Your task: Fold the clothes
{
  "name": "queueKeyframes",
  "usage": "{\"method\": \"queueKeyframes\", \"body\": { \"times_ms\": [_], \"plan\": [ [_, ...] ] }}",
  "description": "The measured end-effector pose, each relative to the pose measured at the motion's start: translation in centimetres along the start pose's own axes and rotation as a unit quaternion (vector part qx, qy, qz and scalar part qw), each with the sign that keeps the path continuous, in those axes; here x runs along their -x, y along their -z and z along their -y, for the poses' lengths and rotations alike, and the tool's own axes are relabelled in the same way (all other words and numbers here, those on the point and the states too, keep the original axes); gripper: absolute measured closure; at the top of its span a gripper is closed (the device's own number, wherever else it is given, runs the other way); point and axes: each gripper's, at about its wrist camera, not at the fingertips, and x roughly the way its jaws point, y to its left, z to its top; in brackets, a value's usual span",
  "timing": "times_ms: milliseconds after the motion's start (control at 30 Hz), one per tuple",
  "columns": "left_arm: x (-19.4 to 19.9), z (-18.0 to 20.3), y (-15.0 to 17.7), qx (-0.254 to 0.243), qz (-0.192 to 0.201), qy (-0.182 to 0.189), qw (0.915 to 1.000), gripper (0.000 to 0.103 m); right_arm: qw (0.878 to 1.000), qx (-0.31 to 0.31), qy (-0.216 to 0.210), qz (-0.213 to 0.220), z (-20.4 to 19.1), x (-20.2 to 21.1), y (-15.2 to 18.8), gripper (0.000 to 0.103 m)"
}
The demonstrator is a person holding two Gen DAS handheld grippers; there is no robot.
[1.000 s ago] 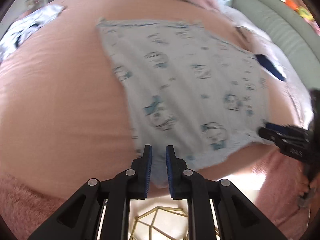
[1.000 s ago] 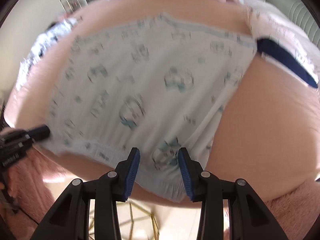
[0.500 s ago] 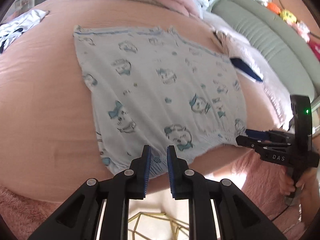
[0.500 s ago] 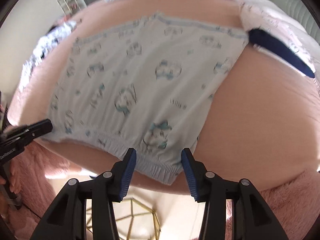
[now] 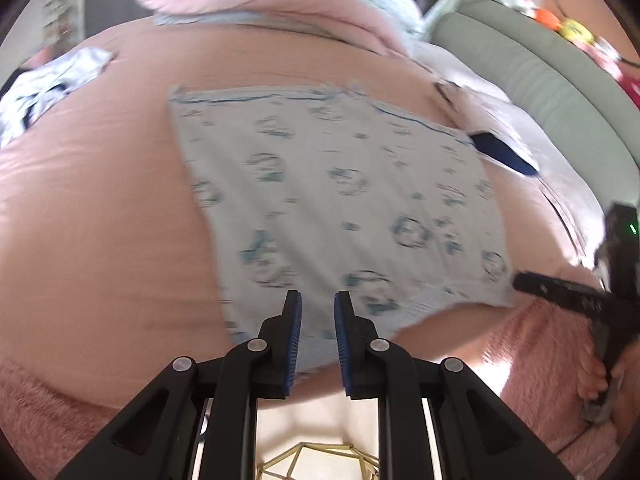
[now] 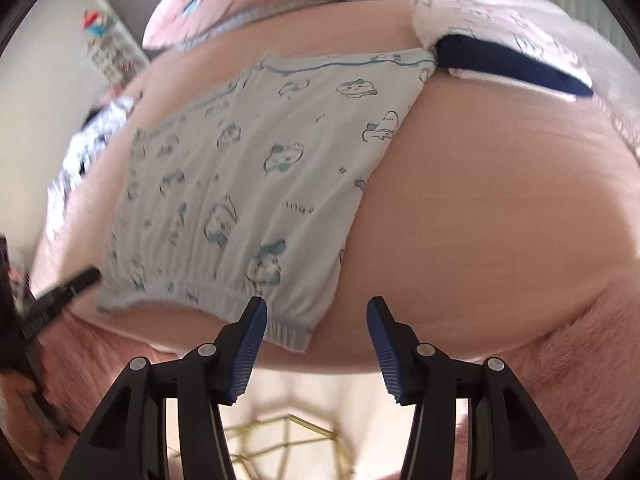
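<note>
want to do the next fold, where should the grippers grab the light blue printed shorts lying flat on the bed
Probably the gathered elastic waistband, the thick edge nearest both grippers, from the near side of the pink sheet. The light blue printed shorts lie flat, waistband at the bed's edge. The right gripper, jaws opening, takes the near corner; the left gripper, slightly parted, the other end.

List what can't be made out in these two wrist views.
- Left gripper grip: left view, pads sit over the shorts; contact can't be told.
- Shorts print: left view, blurred by motion.
- Dark blue item: right view, partly tucked under pale fabric; what it is can't be told.
- Patterned cloth: left view, cut by the edge and blurred.
- Gold wire frame: right view, hidden behind the right gripper, whose jaws are opening.
</note>
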Motion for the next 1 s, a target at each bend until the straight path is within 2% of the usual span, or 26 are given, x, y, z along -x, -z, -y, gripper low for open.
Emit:
{"method": "queueKeyframes", "body": {
  "times_ms": [67,133,233,267,333,467,500,600,733,900,1000],
  "plan": [
    [-1.2,0.9,0.4,-0.017,-0.028,-0.013,0.9994,0.088,1.0,-0.001,0.008,-0.018,0.1,-1.4,-0.5,0.053],
    [-1.7,0.8,0.5,-0.019,-0.04,-0.031,0.9985,0.088,0.999,0.009,0.039,-0.016,0.0,-1.5,-0.7,0.057],
    [-1.2,-0.4,0.4,0.009,-0.032,-0.031,0.999,0.088,0.992,-0.001,0.126,0.001,0.8,-0.7,-0.7,0.057],
    [-1.2,-0.8,0.4,0.019,-0.033,-0.032,0.9987,0.088,0.992,-0.022,0.128,0.002,1.8,-0.4,-0.7,0.057],
    [-1.2,-1.5,0.4,0.041,-0.031,-0.023,0.9984,0.088,0.993,-0.071,0.098,0.004,3.9,0.5,-0.8,0.058],
    [-1.4,0.5,-0.9,0.011,-0.003,0.014,0.9998,0.088,0.998,-0.045,0.026,0.026,2.7,1.7,-1.4,0.058],
    [-1.4,1.1,-1.2,0.0,0.0,0.027,0.9996,0.088,0.999,-0.025,0.021,0.03,2.0,1.6,-1.7,0.058],
    [-2.3,3.5,-2.2,-0.033,-0.01,0.037,0.9987,0.088,0.998,0.035,0.037,0.033,-0.2,0.4,-3.1,0.058],
    [-3.7,5.9,-3.4,-0.06,-0.025,0.051,0.9966,0.088,0.996,0.048,0.08,0.009,0.3,-2.2,-4.3,0.058],
    [-4.9,8.0,-4.3,-0.094,-0.036,0.058,0.9932,0.088,0.995,0.022,0.099,0.01,3.9,-1.1,-3.7,0.059],
    [-5.4,8.7,-4.7,-0.09,-0.034,0.065,0.9933,0.088,0.994,-0.002,0.11,0.019,5.3,0.1,-3.7,0.059]
  ]
}}
